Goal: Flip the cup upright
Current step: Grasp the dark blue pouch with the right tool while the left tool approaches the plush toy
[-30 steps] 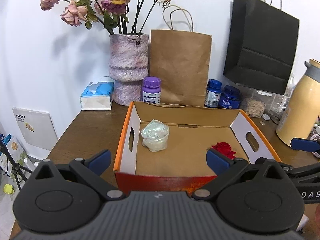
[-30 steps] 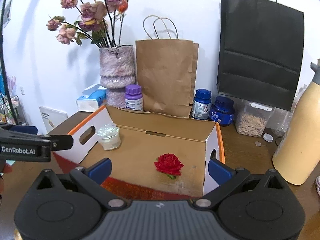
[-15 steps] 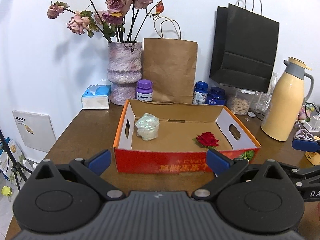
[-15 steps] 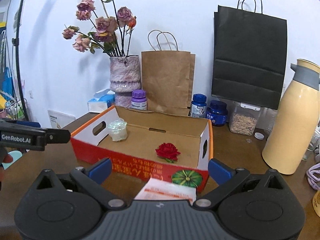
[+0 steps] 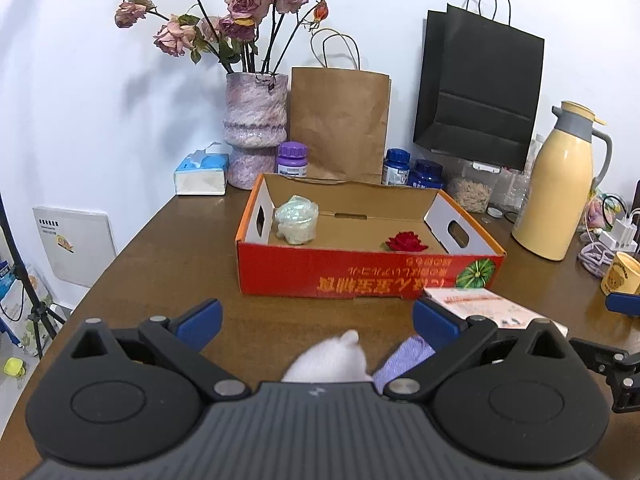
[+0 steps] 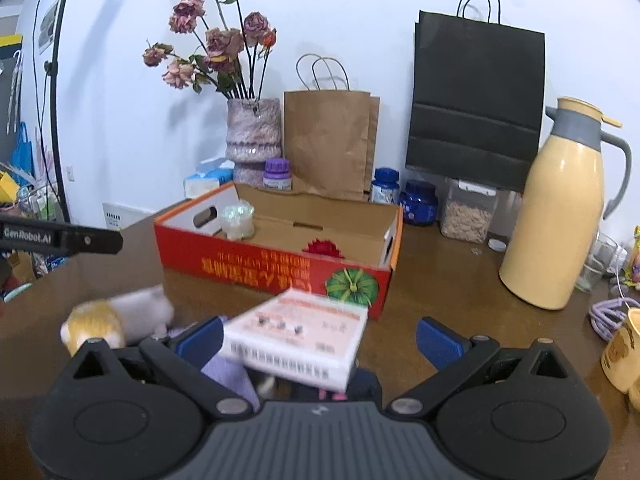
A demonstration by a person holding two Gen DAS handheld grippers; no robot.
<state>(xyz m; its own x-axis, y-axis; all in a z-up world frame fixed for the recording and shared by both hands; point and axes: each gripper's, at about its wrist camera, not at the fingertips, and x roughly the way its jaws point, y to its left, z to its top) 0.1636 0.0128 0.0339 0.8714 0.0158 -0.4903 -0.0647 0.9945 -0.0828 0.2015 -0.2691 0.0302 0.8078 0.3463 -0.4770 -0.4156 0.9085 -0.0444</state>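
Cup: your cup is the iridescent, crinkled plastic one inside the orange cardboard box, in its far-left corner beside the white end wall with the handle cut-out. From the right wrist view you find it in the same corner. Whether it stands mouth up or mouth down cannot be told from either view.

Left gripper: your left gripper is spread wide with nothing between its blue pads. It hangs over the bare counter, on the near side of the box and well apart from the cup.

Right gripper: your right gripper is also spread wide and grips nothing. A white and orange printed carton lies on the counter in the gap between its fingers, blurred, apart from both pads.

Box contents: a red rose head lies on the box floor towards the right end, well apart from the cup.

Near clutter: a soft white and yellow toy and a lilac cloth sit just below your grippers, both blurred.

Counter, right: a cream thermos jug stands to the right of the box, with a yellow mug nearer to you.

Counter, back: a vase of dried roses, a brown paper bag and a black paper bag stand against the wall behind the box.
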